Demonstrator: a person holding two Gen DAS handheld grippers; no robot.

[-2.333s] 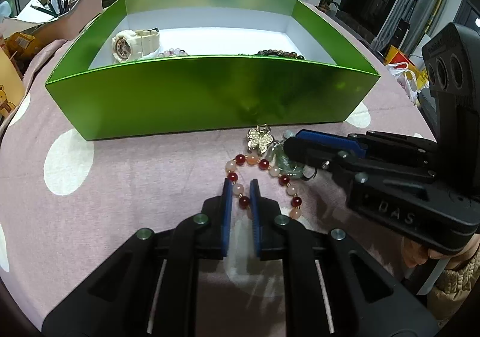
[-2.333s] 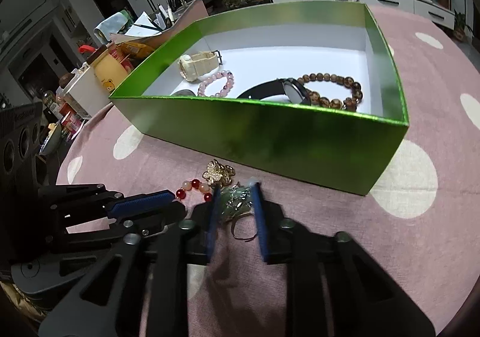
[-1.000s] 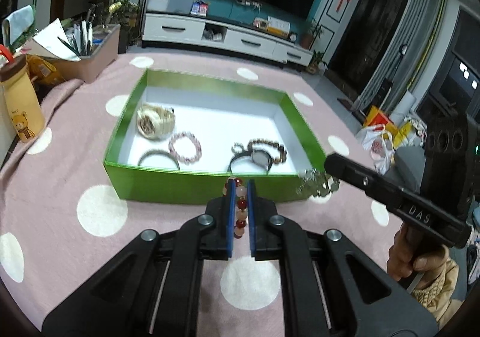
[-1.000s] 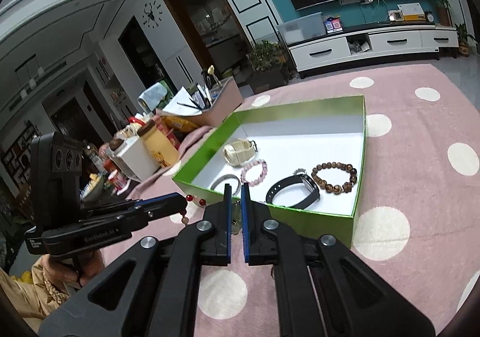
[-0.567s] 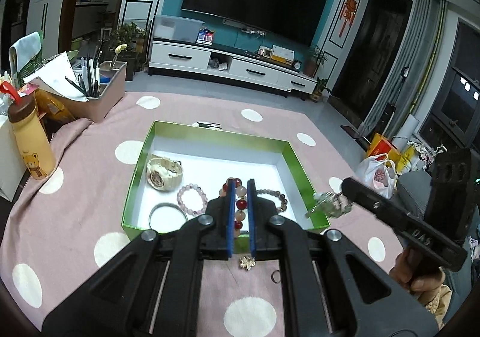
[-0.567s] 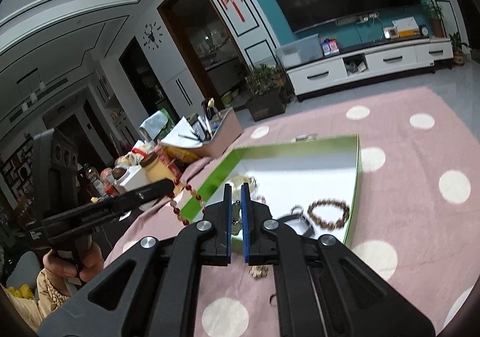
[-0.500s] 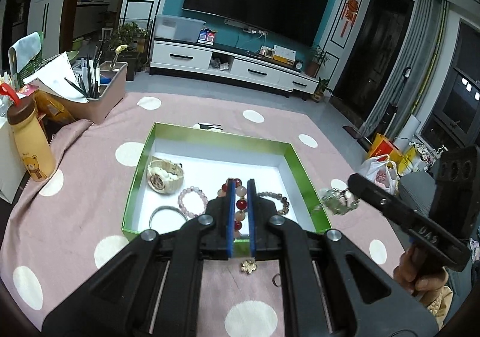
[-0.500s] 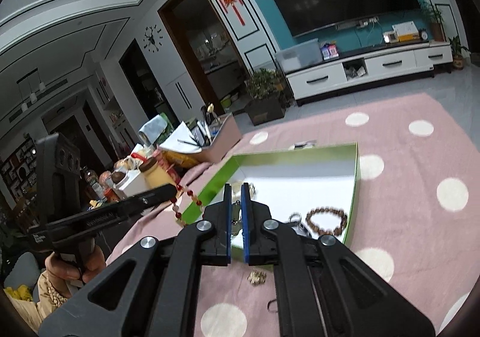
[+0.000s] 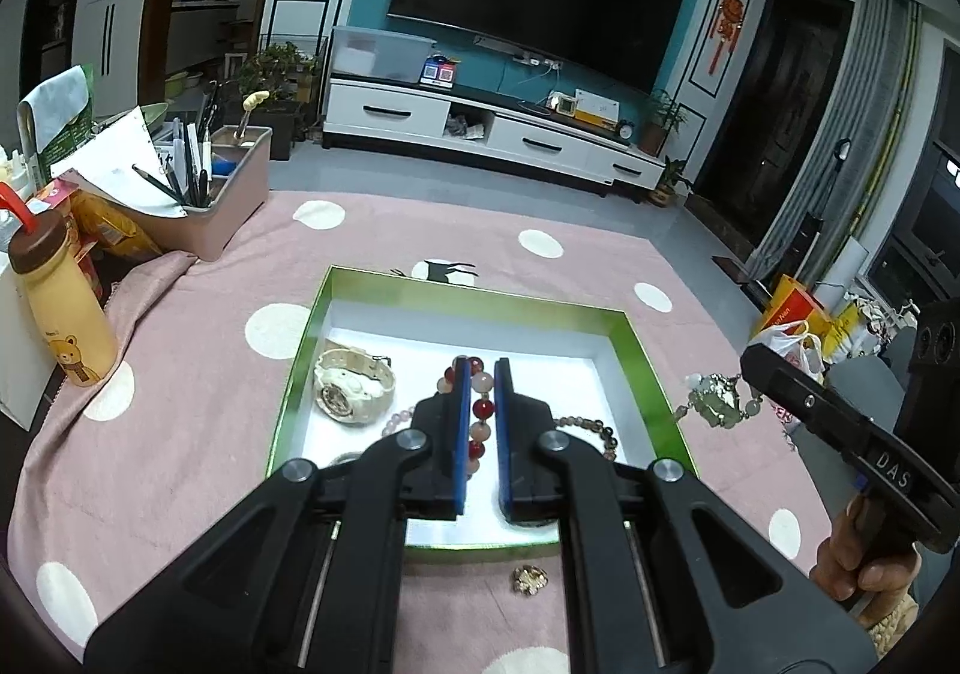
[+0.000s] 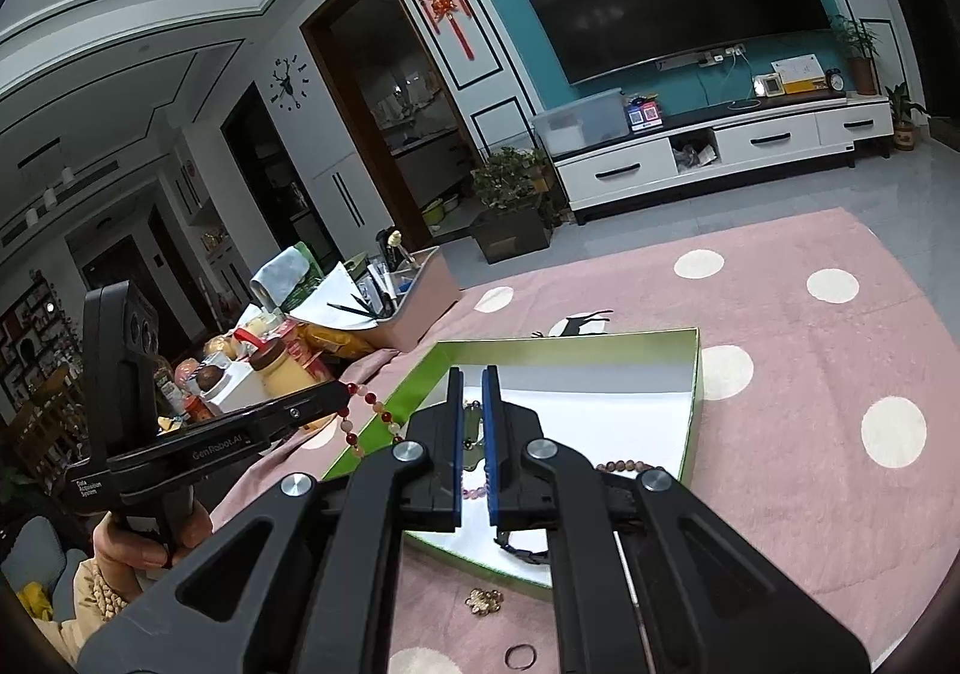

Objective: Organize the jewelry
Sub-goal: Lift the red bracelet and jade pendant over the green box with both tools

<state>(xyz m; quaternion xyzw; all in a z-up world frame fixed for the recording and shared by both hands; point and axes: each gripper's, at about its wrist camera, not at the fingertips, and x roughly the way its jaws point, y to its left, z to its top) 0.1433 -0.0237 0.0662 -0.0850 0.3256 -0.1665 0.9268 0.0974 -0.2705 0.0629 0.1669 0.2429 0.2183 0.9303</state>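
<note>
both grippers are up in the air over the pink dotted cloth (image 9: 198, 392) right now. the left gripper (image 9: 480, 404) is clamped tight on a bead bracelet (image 9: 482, 409), red and pale beads stacked between the blue pads, and in the right view you can see the rest of that bracelet (image 10: 366, 413) dangling off its tip. the right gripper (image 10: 471, 416) is pinched shut too, on a greenish trinket (image 9: 717, 401) with a bit of chain, which hangs clear of the table just past the right wall of the box.

the green box (image 9: 297, 368) sits on the cloth below them, white inside. in it there's a cream watch (image 9: 353, 389) at the left, a brown bead bracelet (image 9: 591, 428) on the right, and a purple bead string (image 10: 474, 491) peeking between the right gripper's fingers. a black strap (image 10: 522, 551) shows near the front wall, mostly hidden.

still out on the cloth in front of the box: a small gold charm (image 9: 529, 579) and a thin ring (image 10: 519, 657).

a hand (image 9: 855, 566) grips the right tool's handle, sleeve at the wrist. a bear bottle (image 9: 63, 308) stands off to the left.
</note>
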